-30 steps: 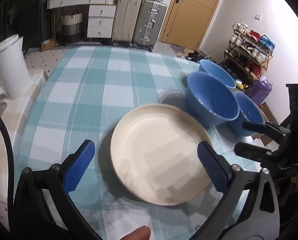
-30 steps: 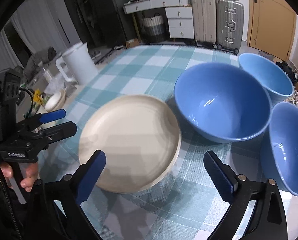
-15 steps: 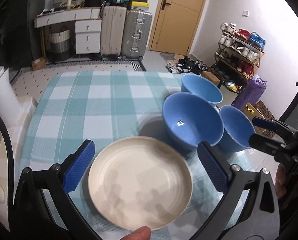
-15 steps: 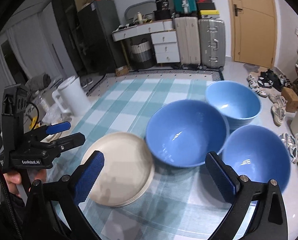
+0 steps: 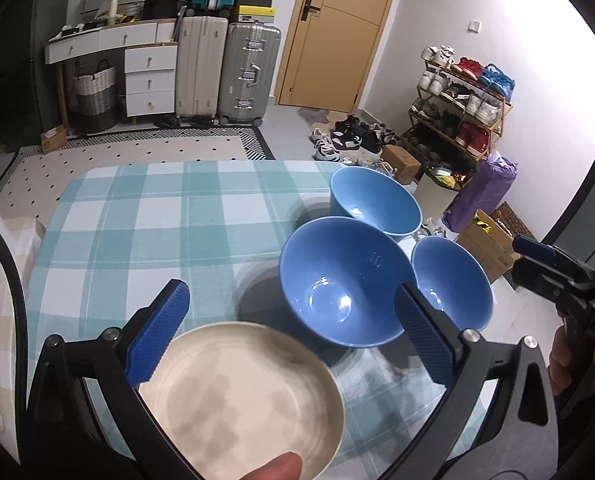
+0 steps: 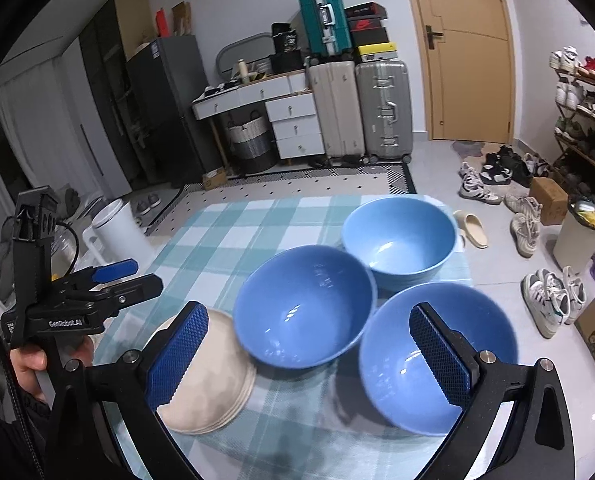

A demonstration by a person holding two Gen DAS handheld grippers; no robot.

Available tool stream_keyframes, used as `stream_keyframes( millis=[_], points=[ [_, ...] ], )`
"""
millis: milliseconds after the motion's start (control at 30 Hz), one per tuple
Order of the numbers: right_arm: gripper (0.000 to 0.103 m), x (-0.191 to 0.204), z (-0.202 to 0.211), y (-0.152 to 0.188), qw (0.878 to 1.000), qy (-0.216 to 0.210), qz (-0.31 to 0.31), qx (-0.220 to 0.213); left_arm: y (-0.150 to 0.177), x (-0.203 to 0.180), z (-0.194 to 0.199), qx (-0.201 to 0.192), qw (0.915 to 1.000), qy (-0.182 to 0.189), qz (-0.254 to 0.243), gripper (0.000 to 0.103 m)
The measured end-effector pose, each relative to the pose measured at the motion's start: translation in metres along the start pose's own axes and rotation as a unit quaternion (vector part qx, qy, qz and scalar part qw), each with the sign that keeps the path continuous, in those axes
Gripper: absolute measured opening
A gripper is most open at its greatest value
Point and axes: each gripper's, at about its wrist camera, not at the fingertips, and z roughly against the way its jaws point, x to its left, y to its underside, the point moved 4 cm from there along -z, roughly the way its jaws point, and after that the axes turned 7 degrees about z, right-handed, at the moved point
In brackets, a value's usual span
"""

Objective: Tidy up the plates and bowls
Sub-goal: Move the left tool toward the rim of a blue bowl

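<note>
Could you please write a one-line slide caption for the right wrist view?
Open right gripper above three blue bowls and stacked cream plates on a checked tablecloth.

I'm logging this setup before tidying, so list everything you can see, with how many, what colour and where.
bowls: three, blue, clustered on the table's right side: far, middle, near
plates: cream stack, near left, beside the middle bowl
tablecloth: one, teal and white check, covering the table
jug: one, white, beside the table's left edge
suitcases: cream and silver upright by the far wall, teal on top
drawer unit: one, white, left of the suitcases
basket: one, white and grey, under the desk
door: one, tan, far wall
shoe rack: one, right wall, full of shoes
left claw: open, blue pads, above the plates
right claw: open, blue pads, above the bowls
</note>
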Motion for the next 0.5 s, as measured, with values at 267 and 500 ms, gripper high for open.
stream_keyframes(
  millis=[267,500],
  points=[
    [0.103,-0.038,0.001,-0.007,0.999,0.016,-0.029,-0.003,-0.023,-0.011,-0.017,0.010,0.9999,0.007,0.002,0.102],
    [0.103,-0.061,-0.009,-0.012,0.999,0.026,-0.044,0.003,-0.043,-0.016,-0.037,0.017,0.9998,0.006,0.000,0.102]
  ],
)
